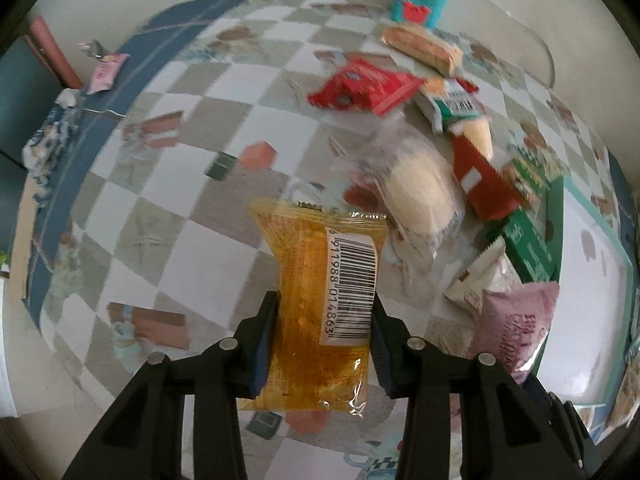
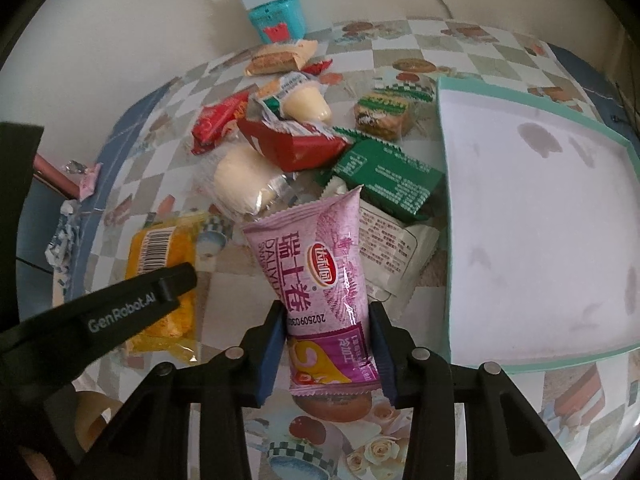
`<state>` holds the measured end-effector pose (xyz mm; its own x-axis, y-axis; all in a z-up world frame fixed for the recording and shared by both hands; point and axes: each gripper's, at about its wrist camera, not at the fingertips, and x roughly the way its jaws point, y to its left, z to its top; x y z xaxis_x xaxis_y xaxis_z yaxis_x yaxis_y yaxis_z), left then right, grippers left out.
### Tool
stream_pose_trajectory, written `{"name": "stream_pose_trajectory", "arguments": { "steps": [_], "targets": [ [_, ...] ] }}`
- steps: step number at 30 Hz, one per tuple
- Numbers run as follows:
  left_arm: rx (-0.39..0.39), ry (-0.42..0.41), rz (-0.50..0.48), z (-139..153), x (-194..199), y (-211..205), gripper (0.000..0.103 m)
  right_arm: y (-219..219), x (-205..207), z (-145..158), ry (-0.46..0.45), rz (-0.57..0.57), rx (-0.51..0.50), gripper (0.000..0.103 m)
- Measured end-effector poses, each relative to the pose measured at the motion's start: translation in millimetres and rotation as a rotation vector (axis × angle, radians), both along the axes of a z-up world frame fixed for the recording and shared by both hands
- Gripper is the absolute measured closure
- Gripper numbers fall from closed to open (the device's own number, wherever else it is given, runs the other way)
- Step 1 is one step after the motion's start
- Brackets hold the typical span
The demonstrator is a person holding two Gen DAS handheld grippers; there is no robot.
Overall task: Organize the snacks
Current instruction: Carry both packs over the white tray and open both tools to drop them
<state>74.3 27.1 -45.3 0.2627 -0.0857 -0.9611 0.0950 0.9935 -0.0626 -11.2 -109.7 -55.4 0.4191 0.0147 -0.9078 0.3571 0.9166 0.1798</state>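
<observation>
**Both grippers loaded; tray still bare**

You have one snack in each gripper. The left gripper [image 1: 324, 344] is closed on the yellow pack [image 1: 324, 300], pads pressing its two long sides, barcode face up. In the right wrist view the pack appears lifted just off the tablecloth [image 1: 168, 184], though how high cannot be told. The right gripper [image 2: 329, 354] is closed on the pink pack [image 2: 320, 280] low on its length, with the far end sticking out toward the pile.

Tray [image 2: 444, 208]: white inside, teal rim, right of the pile. Nothing lies in it in either view, so judge the sorting as barely begun; no snack has been placed yet.

Left to do, far of the two held packs and touching or overlapping one another:
- green pack [image 2: 384, 176], against the tray's left wall
- white pack [image 2: 392, 252], partly under the green one
- red box [image 2: 292, 144]
- clear-wrapped bun [image 2: 244, 180]
- cream cone pack [image 2: 304, 100]
- red pack [image 2: 216, 120]
- biscuit pack [image 2: 380, 116]
- cake slice [image 2: 276, 60], farthest, near the teal tin [image 2: 276, 20] by the wall

A small pink wrapper [image 1: 105, 72] lies apart at the far left table edge.
</observation>
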Motion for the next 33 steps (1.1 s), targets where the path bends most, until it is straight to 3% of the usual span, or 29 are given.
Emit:
{"name": "stream_pose_trajectory", "arguments": {
  "steps": [6,13,23,33],
  "targets": [
    [-0.05,-0.064,0.058,24,-2,20,0.06,0,-8,22,-0.078,0.008,0.03,0.06],
    [-0.079,-0.173,0.048,47,-9,4,0.06,-16,-18,48,-0.161,-0.056,0.024,0.06],
    [-0.095,-0.234,-0.068,73,-11,-61,0.06,-62,-21,68,-0.193,-0.224,-0.065,0.06],
    [-0.092,-0.213,-0.191,70,-4,-146,0.06,-166,-39,56,-0.146,-0.479,-0.084,0.06]
  ]
}}
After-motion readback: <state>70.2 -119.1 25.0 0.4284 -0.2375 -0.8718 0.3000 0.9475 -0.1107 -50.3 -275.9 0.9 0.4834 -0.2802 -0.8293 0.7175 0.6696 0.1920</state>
